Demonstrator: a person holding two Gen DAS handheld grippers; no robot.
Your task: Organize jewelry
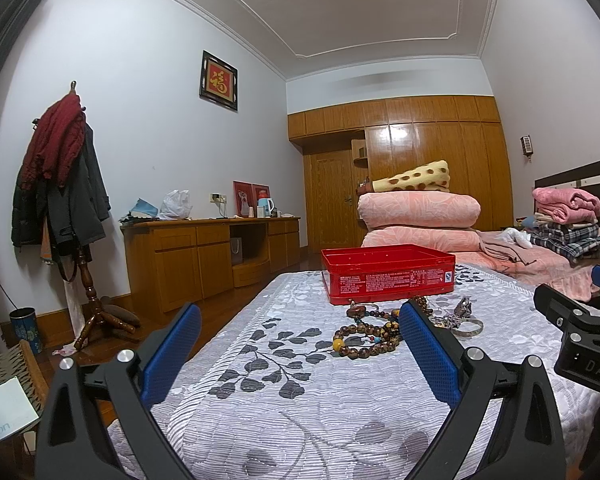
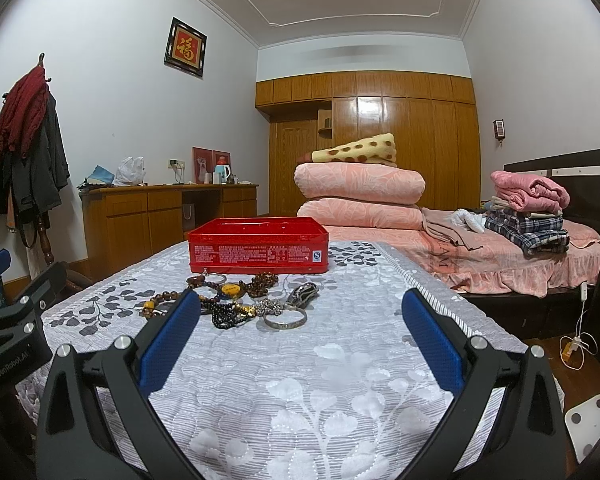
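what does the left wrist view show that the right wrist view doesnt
Only the left wrist view shows the foot of the coat stand, a blue bin and a woven chair on the floor.

Only the right wrist view shows a white cable and a white scale on the floor beside the bed.

Both show the red tin, the jewelry pile, the silver bangle, the grey leaf-print cover, and an open claw, left and right.

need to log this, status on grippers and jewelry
Left gripper open, empty. Right gripper open, empty. Jewelry pile loose on cloth before red tin. Nothing blocking.
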